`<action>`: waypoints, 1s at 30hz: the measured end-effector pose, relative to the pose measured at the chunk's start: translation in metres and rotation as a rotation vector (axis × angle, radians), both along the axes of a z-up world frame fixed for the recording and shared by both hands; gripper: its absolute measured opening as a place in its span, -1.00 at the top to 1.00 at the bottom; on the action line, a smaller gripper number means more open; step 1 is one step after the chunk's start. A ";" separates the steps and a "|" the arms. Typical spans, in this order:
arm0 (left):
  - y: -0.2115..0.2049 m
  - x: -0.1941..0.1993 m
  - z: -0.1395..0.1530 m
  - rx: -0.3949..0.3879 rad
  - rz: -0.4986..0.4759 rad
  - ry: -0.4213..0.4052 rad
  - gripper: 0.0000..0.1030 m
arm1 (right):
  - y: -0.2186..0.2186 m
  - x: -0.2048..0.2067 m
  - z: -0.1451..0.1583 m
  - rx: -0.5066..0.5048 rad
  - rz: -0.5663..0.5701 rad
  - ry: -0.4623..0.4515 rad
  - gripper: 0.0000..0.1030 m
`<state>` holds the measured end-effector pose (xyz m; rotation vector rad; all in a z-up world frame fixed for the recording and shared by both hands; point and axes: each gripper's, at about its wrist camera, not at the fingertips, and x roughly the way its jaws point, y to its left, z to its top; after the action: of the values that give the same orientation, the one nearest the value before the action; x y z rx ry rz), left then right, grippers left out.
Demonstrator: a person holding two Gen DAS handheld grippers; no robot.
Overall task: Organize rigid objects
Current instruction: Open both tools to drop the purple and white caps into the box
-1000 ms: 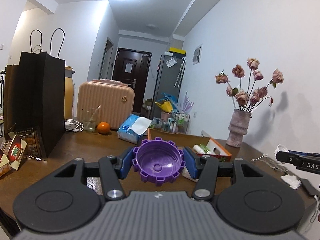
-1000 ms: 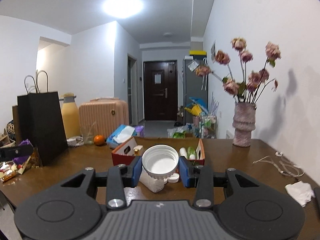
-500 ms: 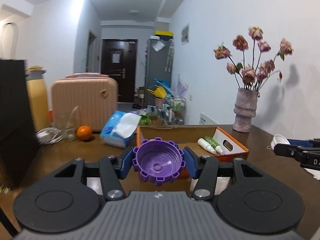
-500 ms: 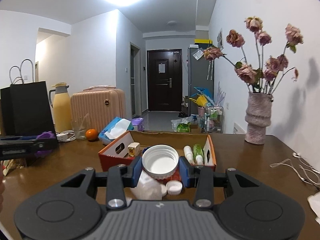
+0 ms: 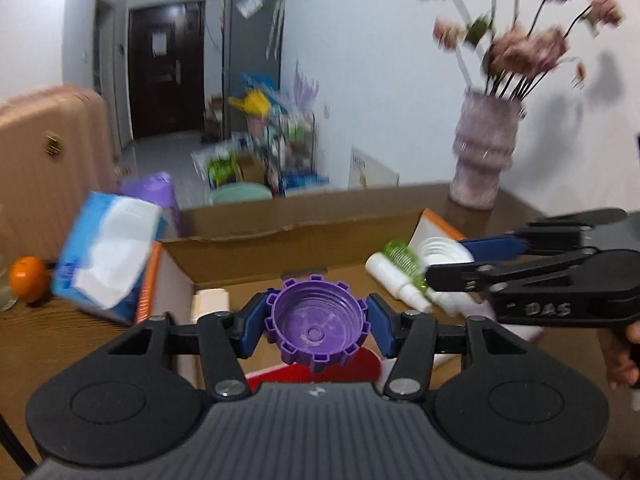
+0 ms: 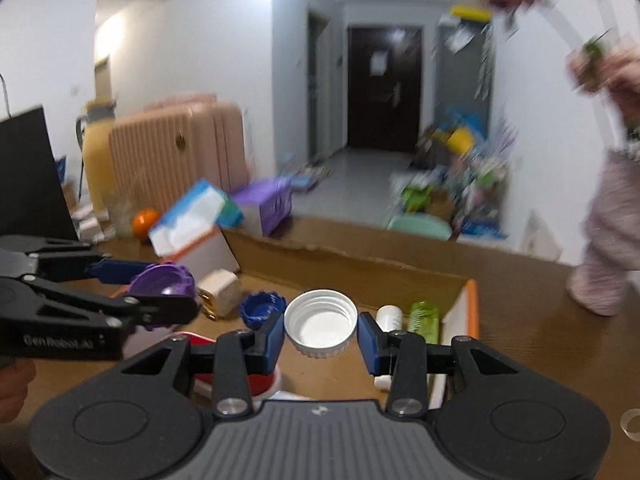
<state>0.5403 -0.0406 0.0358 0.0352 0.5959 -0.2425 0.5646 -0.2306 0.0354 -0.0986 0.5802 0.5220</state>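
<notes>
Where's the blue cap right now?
In the right wrist view, the blue cap lies inside the cardboard box, left of the held white cap, beside the beige block.

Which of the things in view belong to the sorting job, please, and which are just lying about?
Job: purple cap in left gripper; white cap in right gripper; cardboard box.
Lying about: tissue pack, orange, vase, suitcase.

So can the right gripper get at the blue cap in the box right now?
Probably not yet: the right gripper is shut on the white cap. The blue cap lies uncovered in the cardboard box.
</notes>
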 end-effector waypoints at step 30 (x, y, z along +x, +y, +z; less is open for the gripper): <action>0.034 -0.013 0.026 0.081 0.082 -0.003 -0.31 | -0.006 0.054 0.034 0.020 -0.084 -0.055 -0.30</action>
<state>0.5277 -0.0063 0.0623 0.0890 0.6022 -0.1385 0.6182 -0.2368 0.0695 -0.0691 0.5229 0.4423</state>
